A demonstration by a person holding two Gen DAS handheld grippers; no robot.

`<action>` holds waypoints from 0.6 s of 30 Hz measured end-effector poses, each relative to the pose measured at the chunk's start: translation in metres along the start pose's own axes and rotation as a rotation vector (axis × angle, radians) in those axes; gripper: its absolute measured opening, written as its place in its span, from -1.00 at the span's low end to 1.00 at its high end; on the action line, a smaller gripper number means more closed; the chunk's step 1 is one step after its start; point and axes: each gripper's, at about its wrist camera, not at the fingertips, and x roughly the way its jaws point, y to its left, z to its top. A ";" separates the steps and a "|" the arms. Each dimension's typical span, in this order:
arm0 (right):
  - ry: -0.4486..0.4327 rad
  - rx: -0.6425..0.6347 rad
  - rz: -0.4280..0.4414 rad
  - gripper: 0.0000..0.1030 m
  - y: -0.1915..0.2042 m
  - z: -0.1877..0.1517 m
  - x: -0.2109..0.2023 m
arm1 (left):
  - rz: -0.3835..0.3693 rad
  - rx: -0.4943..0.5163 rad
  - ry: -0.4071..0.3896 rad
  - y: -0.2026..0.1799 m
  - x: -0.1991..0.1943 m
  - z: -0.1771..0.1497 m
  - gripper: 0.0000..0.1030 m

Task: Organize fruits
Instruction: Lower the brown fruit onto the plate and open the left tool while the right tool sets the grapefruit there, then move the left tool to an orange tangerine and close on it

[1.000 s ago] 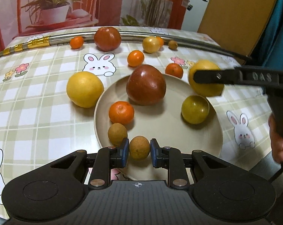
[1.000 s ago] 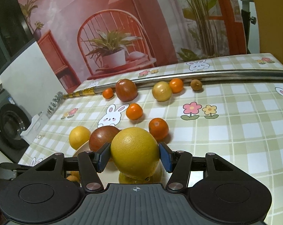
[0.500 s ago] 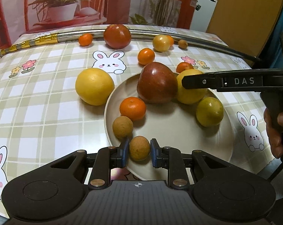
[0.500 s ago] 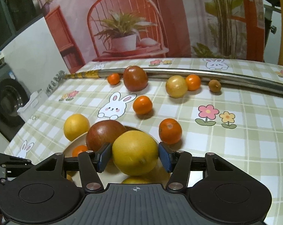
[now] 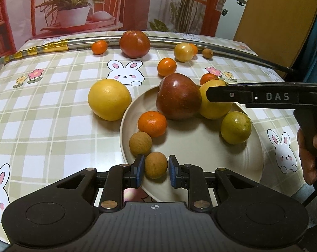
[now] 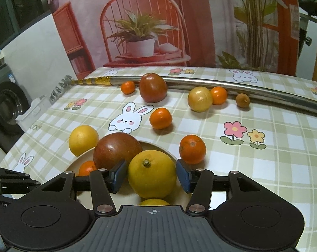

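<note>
A beige plate point(image 5: 200, 147) is set on the checked tablecloth point(image 5: 53, 115). On it, a red apple point(image 5: 178, 96) is seen touching a yellow citrus point(image 6: 152, 173), which sits between the pads of the right gripper point(image 6: 151, 177); narrow gaps show on both sides, so that gripper is released. A small brown fruit point(image 5: 155, 164) at the plate's near rim is flanked by the left gripper point(image 5: 154, 171), likewise released, with slim gaps visible.

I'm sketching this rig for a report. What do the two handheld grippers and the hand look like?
Both grippers, left gripper and right gripper, are matte black with blue pads and silver pivot bolts. White "DAS" lettering marks the right one's side. The bare hand shows no sleeve.
</note>
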 end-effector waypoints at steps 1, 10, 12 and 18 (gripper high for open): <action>-0.008 0.007 0.001 -0.01 0.000 -0.001 -0.002 | 0.000 -0.001 -0.004 0.001 -0.001 0.000 -0.45; -0.099 0.030 -0.016 0.05 0.000 -0.010 -0.025 | 0.013 0.000 -0.038 -0.002 -0.009 0.000 -0.27; -0.121 0.025 -0.030 0.07 0.001 -0.010 -0.030 | 0.018 0.000 -0.044 -0.003 -0.011 -0.001 -0.26; -0.168 0.033 -0.058 0.15 -0.001 -0.012 -0.042 | 0.023 -0.010 -0.061 -0.001 -0.013 0.000 -0.23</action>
